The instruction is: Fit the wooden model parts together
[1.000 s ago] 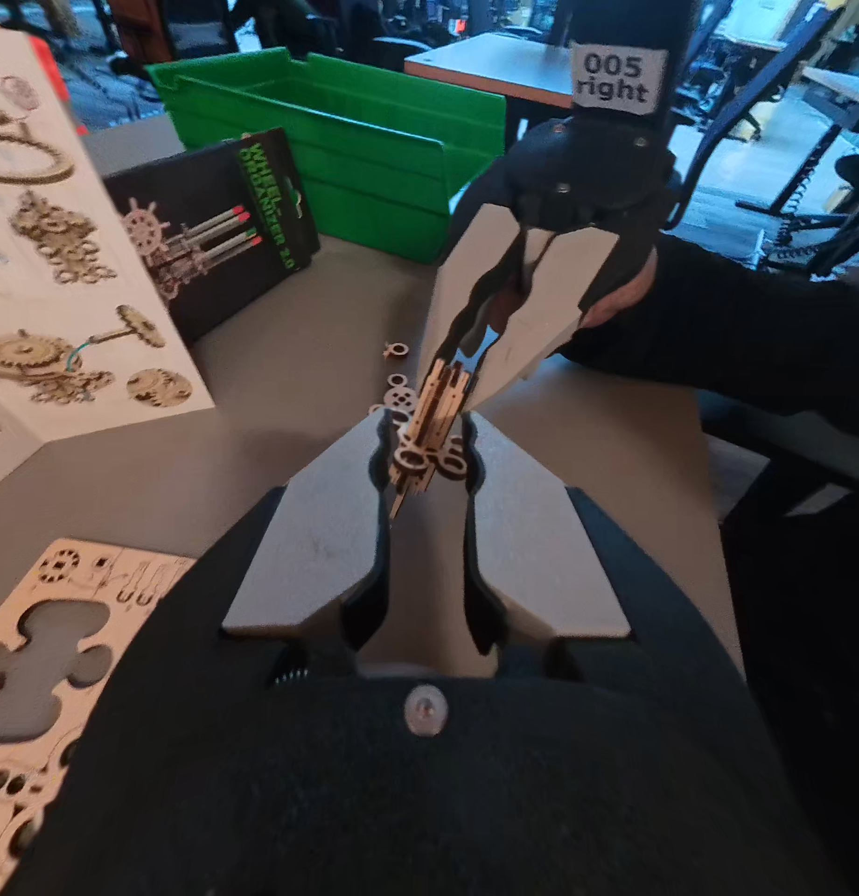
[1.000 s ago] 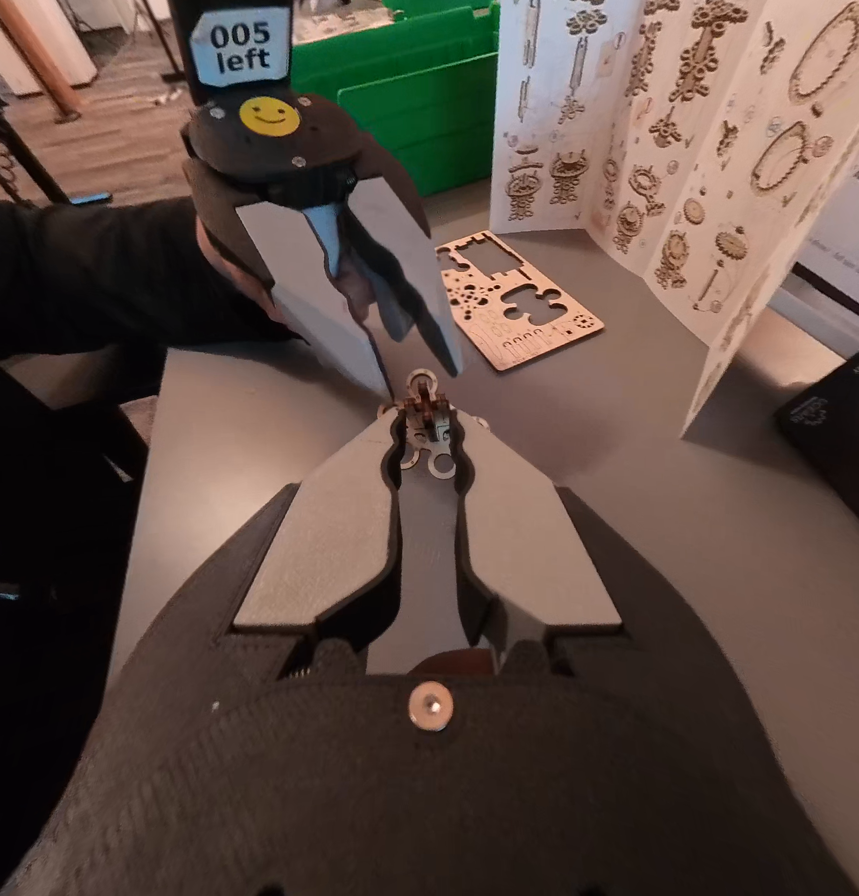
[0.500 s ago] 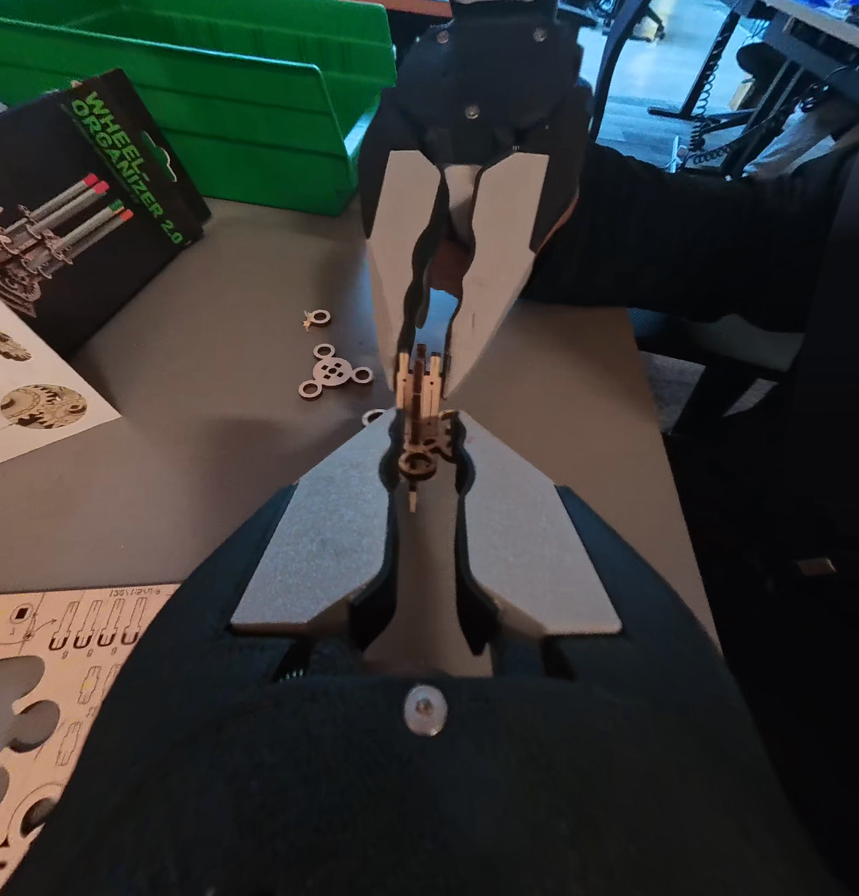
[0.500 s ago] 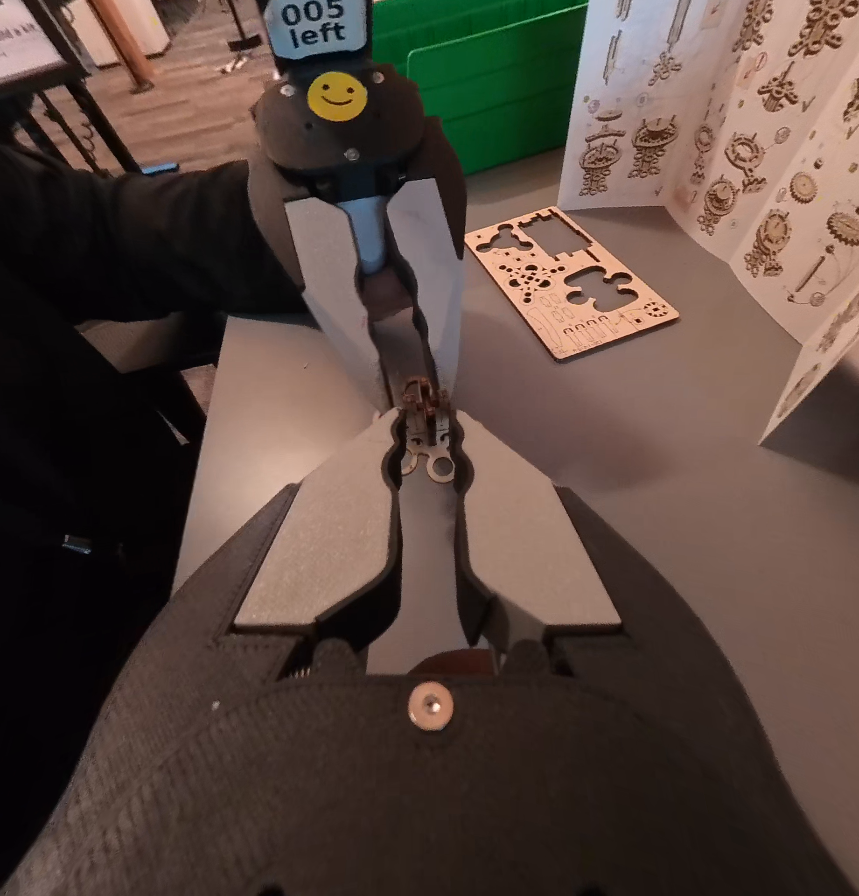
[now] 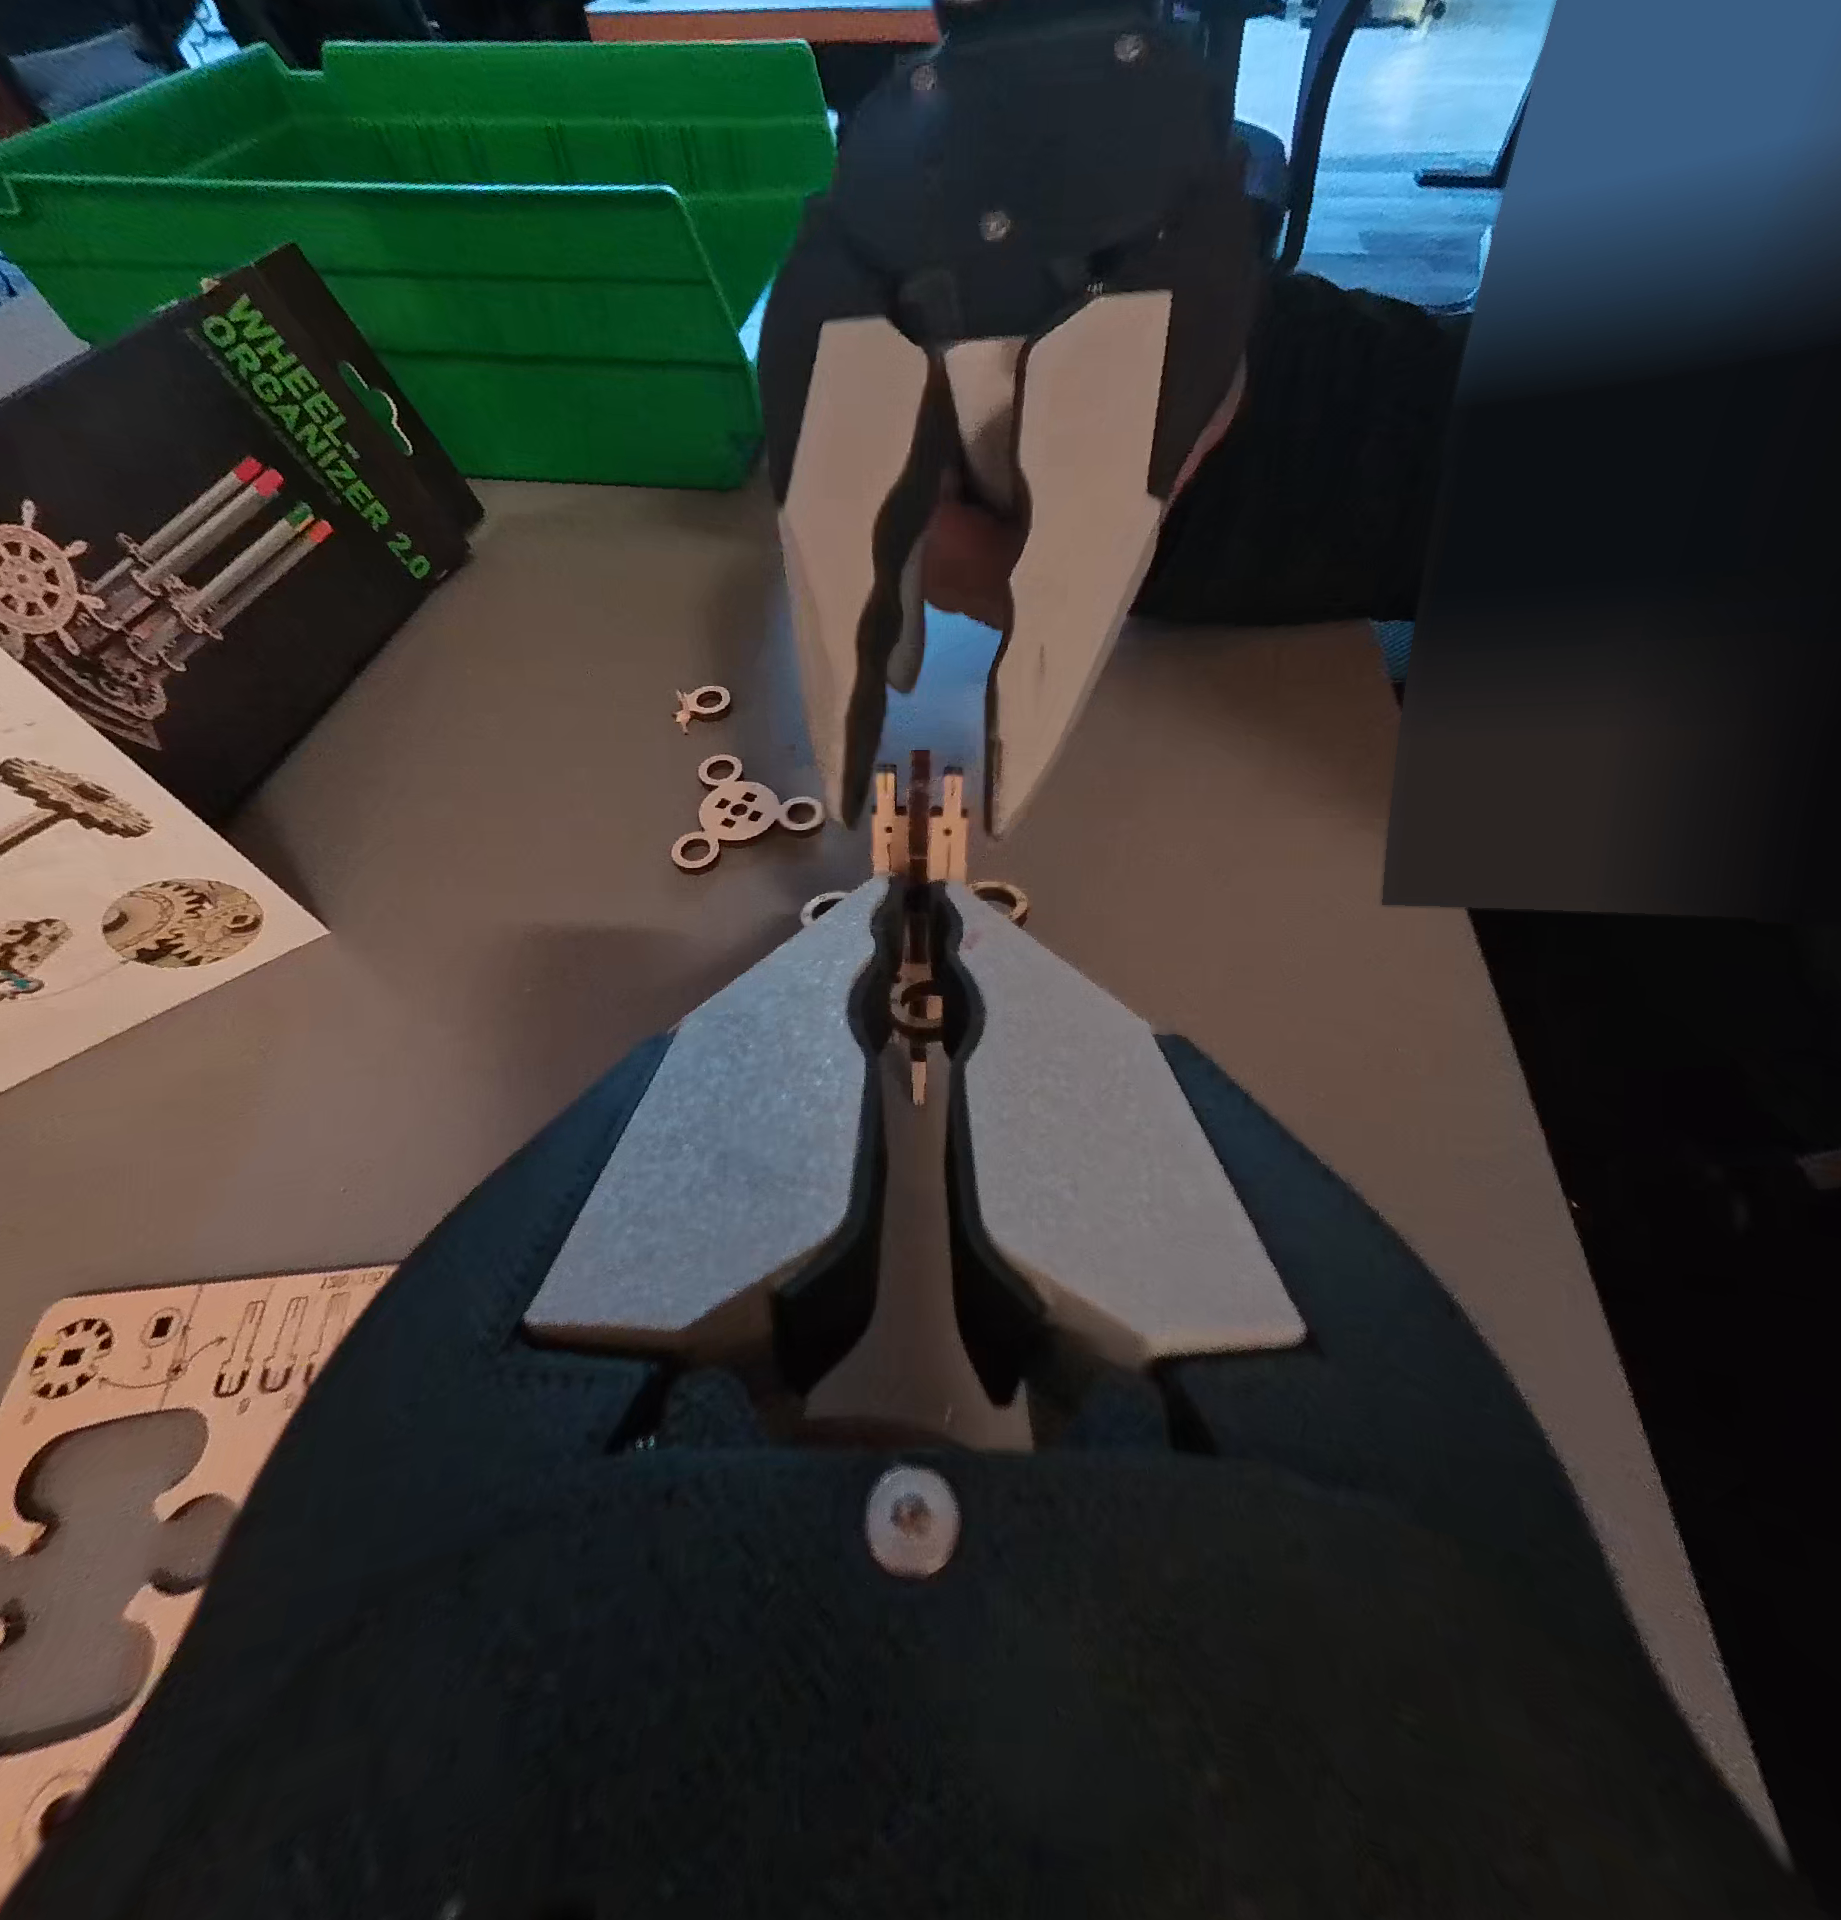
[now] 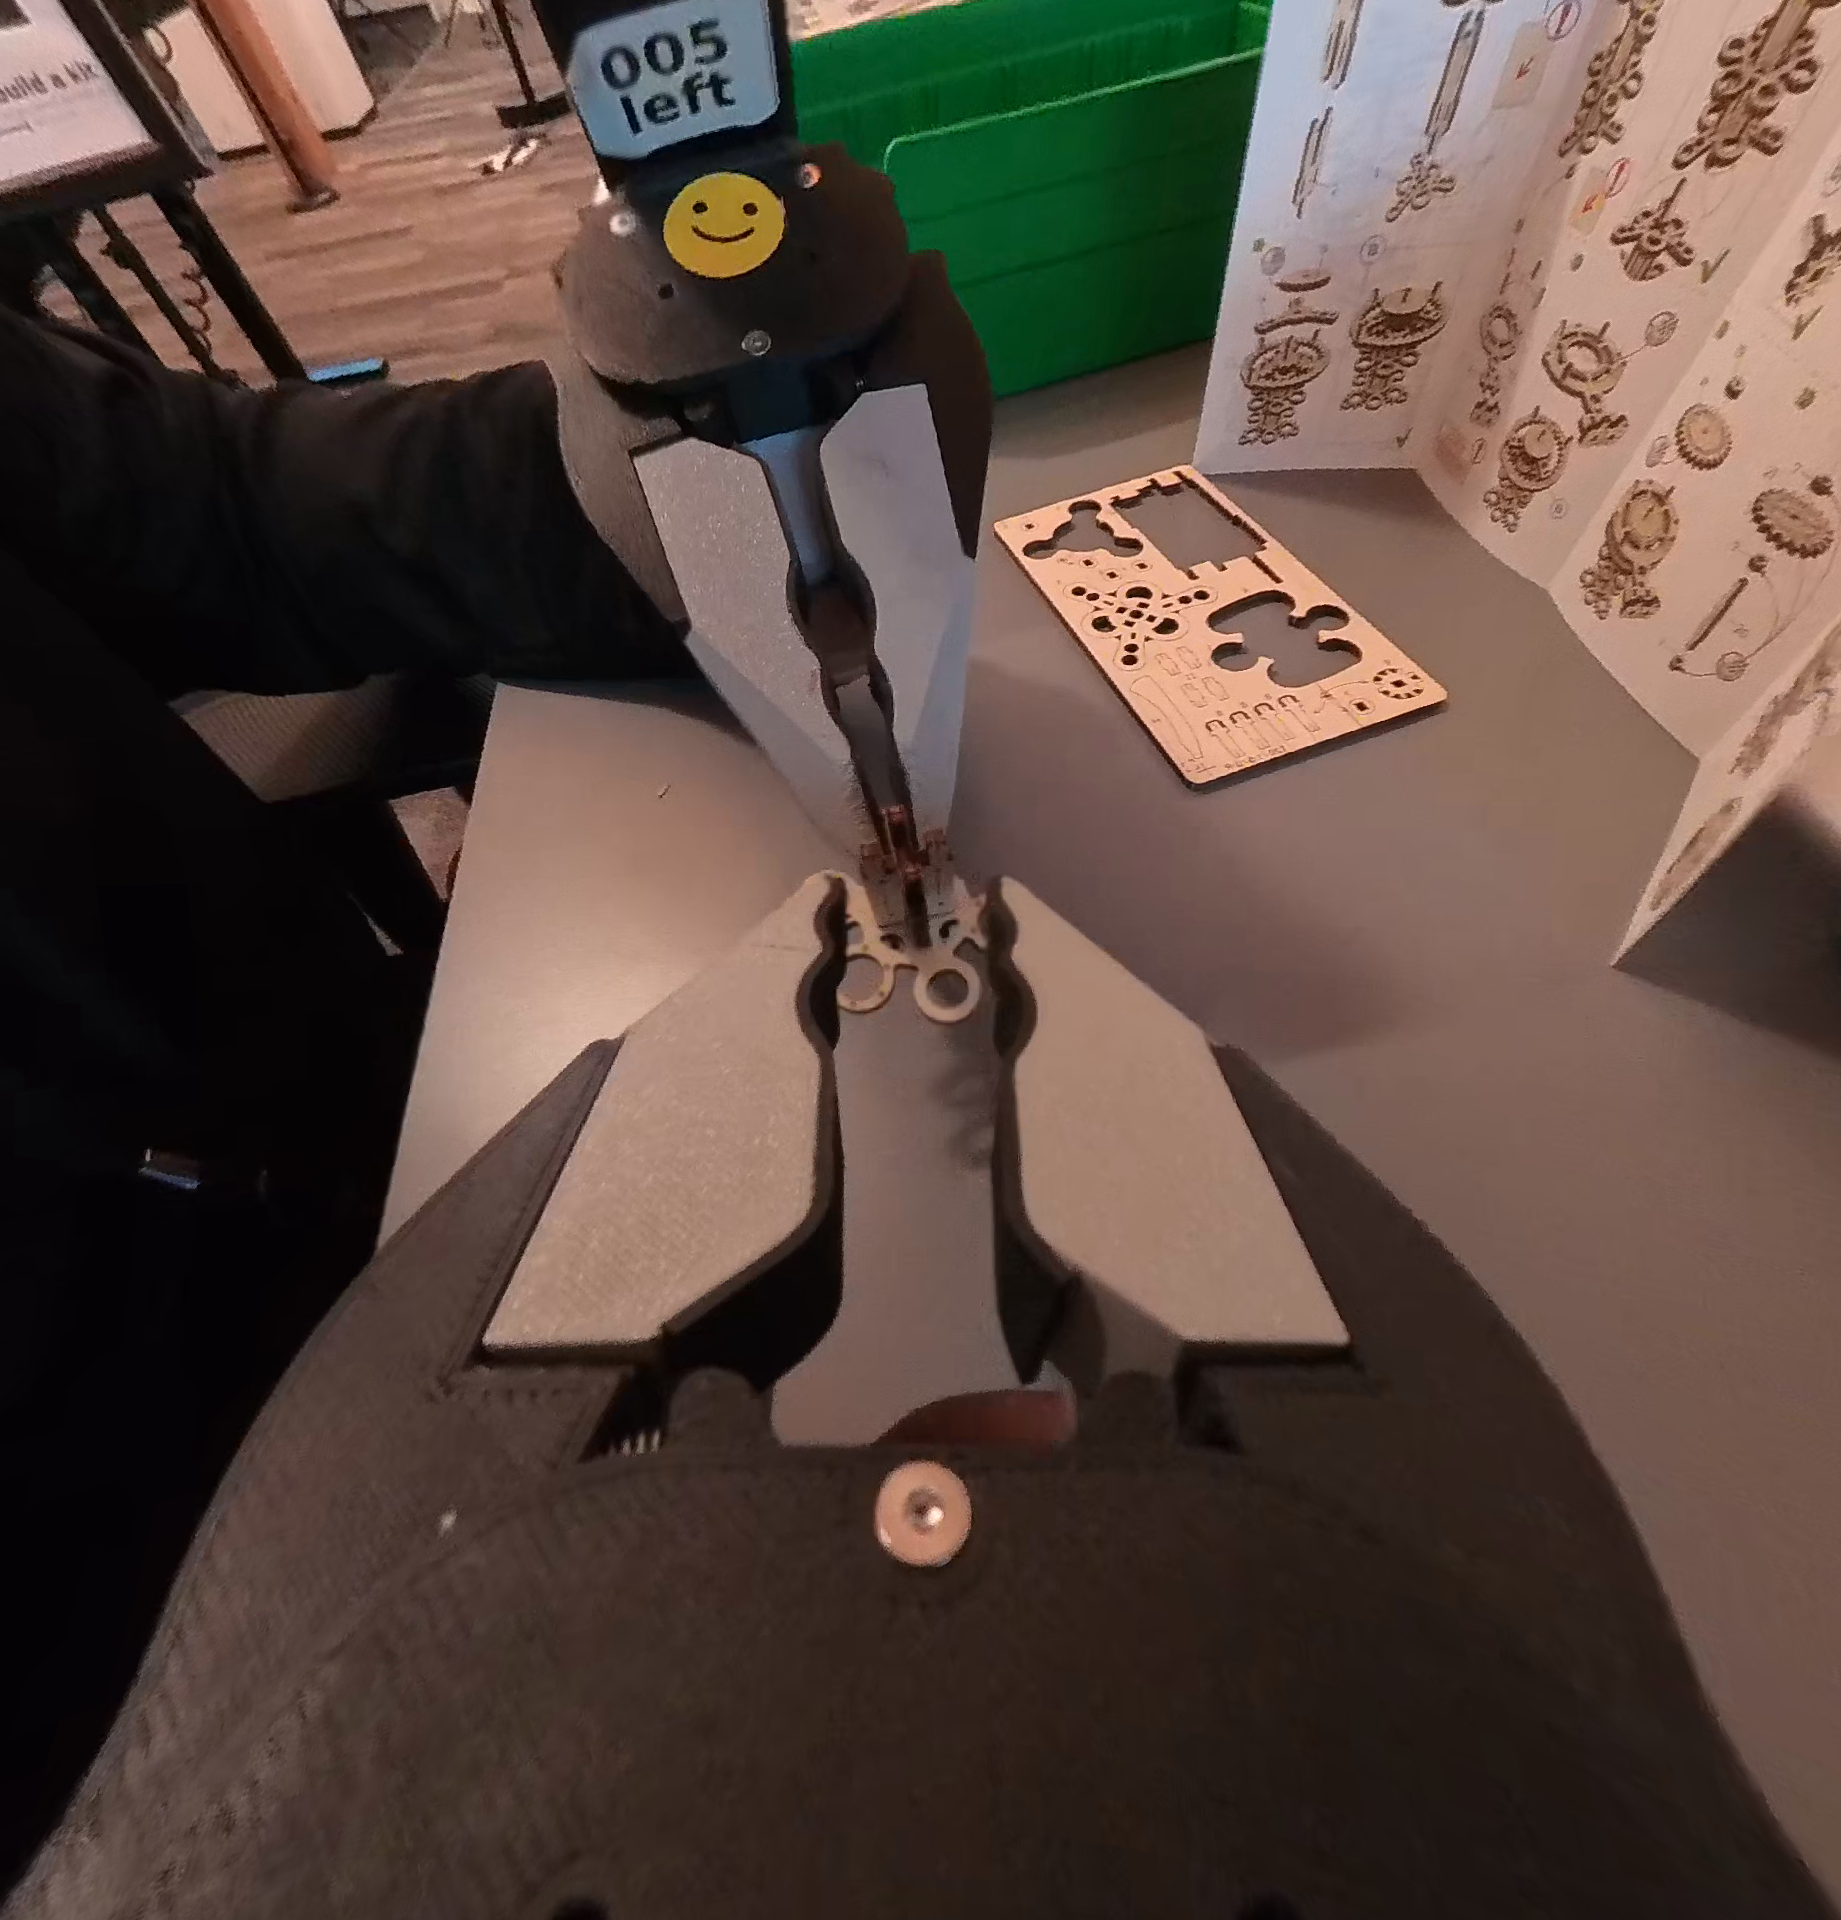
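A small wooden assembly (image 5: 950, 836) of slotted plates with ring-shaped lobes stands upright just above the grey table (image 5: 542, 997). My left gripper (image 5: 916, 896) is shut on its lower part, and this also shows in the right wrist view (image 6: 897, 823). My right gripper (image 6: 916, 899) faces it from the other side. Its jaws stand slightly apart around the ringed end of the assembly (image 6: 876, 925), and the gap shows in the left wrist view (image 5: 924, 823). Two loose wooden pieces lie beyond: a three-lobed disc (image 5: 747, 812) and a small ring piece (image 5: 704, 707).
A punched wooden parts sheet (image 6: 1217, 634) lies on the table, also seen near my left gripper (image 5: 95, 1455). A folded instruction sheet (image 6: 1570, 312) stands beside it. A black kit box (image 5: 220, 520) and a green bin (image 5: 480, 260) stand behind. The table edge runs at the right (image 5: 1498, 1039). Less than 4 cm separates the two grippers' tips. The three-lobed disc (image 5: 747, 812) sits 10 cm or so from the ends of my right fingers.
My right gripper's jaws have opened off the assembly. My left gripper kept its hold. Both grippers swung round to face each other more squarely.
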Motion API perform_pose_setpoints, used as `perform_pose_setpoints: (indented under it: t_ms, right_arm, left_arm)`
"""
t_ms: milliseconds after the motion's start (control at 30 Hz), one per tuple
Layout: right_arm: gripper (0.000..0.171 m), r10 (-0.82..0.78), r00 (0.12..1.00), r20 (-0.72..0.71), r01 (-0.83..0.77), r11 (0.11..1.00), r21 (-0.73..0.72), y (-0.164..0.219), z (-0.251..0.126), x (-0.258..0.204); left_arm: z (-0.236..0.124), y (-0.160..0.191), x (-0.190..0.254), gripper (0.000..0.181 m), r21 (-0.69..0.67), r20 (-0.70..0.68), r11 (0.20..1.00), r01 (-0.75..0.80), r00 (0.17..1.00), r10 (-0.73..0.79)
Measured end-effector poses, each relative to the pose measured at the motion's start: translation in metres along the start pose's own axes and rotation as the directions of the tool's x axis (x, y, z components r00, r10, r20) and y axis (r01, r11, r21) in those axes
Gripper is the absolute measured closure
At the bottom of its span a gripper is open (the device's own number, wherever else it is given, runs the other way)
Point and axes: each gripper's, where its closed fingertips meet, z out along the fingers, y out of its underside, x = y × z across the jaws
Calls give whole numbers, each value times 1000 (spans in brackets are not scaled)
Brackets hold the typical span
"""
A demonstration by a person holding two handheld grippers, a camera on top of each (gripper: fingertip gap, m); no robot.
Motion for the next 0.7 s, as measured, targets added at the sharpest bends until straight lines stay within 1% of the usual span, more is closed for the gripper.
perform_pose_setpoints:
  t_ms: [67,200,300,367,500,700]
  right_arm:
    - [145,-1,1000,-24,2,1000,18,-3,-8,5]
    - [146,12,993,-114,-4,997,74,-8,-29,26]
    - [146,53,987,-152,-39,995,96,-9,-38,38]
    - [146,70,980,-185,-52,994,101,-8,-40,45]
    - [147,81,971,-225,-62,994,88,-4,-40,52]
    - [147,86,970,-226,-70,995,78,-2,-38,52]
  left_arm:
    - [-1,0,-2,181,1,8,1000,0,1000,0]
    - [-5,-3,-7,181,32,26,999,-1,1000,0]
    - [-6,-4,-11,181,38,56,999,-28,998,26]
    - [-7,-5,-15,181,40,84,998,-55,995,52]
    - [-8,-3,-21,181,31,117,999,-44,992,40]
    - [-8,-1,-25,181,23,133,999,-31,991,27]
